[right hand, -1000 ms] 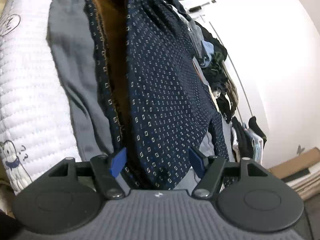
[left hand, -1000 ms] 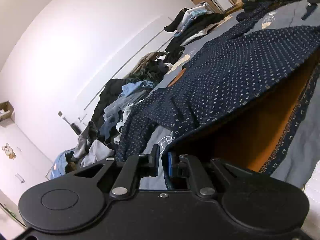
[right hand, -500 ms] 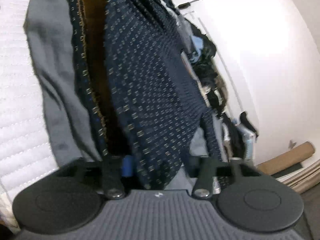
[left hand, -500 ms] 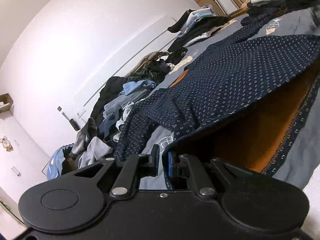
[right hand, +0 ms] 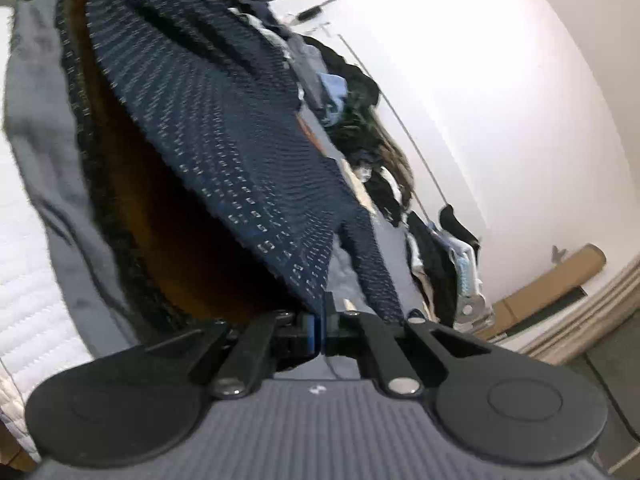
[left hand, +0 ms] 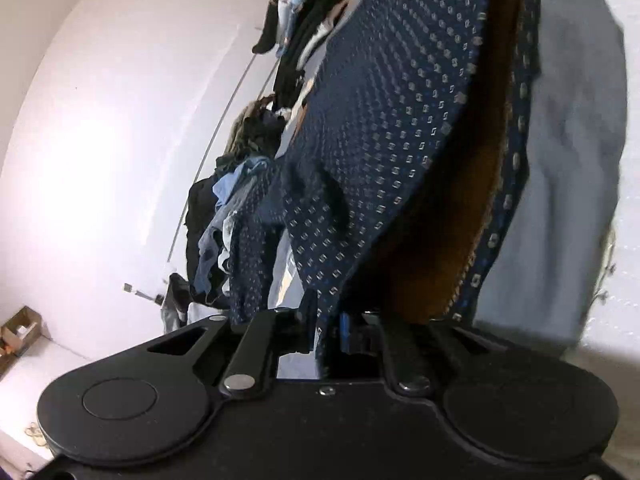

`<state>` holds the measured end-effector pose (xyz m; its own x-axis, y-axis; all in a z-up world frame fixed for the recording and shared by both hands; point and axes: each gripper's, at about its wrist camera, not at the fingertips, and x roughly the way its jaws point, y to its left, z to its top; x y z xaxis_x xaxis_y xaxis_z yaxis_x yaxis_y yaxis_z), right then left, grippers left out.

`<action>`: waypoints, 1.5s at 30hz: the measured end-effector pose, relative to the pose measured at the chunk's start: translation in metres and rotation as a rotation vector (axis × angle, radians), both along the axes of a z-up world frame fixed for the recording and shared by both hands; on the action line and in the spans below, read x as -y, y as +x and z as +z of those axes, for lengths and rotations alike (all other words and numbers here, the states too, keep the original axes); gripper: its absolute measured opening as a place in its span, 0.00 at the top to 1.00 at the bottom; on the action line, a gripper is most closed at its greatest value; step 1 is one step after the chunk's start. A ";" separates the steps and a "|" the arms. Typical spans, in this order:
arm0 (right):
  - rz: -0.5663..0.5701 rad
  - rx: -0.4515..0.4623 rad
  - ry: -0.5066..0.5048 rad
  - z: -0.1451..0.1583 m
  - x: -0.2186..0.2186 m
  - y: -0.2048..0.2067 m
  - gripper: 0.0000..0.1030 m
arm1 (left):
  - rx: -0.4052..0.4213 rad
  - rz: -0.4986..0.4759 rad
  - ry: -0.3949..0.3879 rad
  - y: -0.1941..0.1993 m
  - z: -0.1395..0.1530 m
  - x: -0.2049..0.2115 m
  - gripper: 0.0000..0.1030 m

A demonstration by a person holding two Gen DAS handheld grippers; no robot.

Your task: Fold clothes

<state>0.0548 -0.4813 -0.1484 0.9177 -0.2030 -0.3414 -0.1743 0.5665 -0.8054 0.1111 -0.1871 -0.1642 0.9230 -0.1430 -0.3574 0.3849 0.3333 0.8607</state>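
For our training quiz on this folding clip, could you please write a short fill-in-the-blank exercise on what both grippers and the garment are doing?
1. The left gripper is shut on the hem of the dotted ____ garment.
2. The garment's inner lining is ____.
3. The right gripper is ____ on the same garment.
4. The pile of clothes lies along the white ____.

Missing words: navy; brown; shut; wall

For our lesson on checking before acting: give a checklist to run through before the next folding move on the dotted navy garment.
1. Left gripper shut on the navy garment: ok.
2. Right gripper shut on the garment's edge: ok.
3. Top layer lifted, brown lining showing: ok.
4. Sleeve clear of the fold: cannot tell.
5. Clothes pile apart from the garment: cannot tell.
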 end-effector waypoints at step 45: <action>-0.280 -0.247 0.854 0.131 0.087 0.055 0.18 | -0.406 0.232 -0.872 0.023 0.152 -0.095 0.31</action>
